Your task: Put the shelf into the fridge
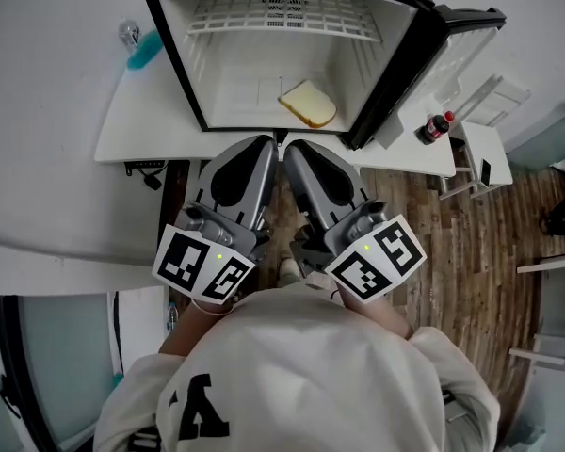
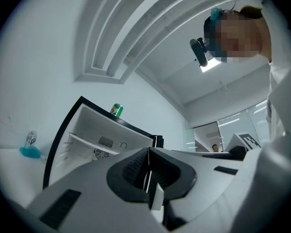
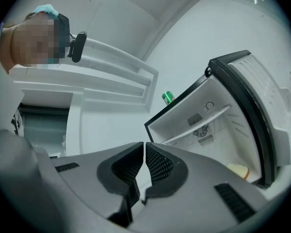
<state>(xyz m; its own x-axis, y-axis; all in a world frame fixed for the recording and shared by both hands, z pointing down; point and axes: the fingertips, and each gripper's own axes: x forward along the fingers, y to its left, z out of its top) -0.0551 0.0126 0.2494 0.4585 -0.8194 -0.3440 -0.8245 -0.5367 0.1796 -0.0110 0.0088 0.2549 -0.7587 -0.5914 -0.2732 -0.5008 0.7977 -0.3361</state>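
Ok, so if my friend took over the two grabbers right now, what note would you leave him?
Left gripper: shut, holding nothing, just in front of the fridge.
Right gripper: shut, holding nothing, right beside the left one.
Shelf: the white wire shelf lies across the upper part of the fridge, which stands open on the table.
Bread slice: on the fridge floor.
Done: the shelf looks to be in.
Left: probably only a check that it sits properly.
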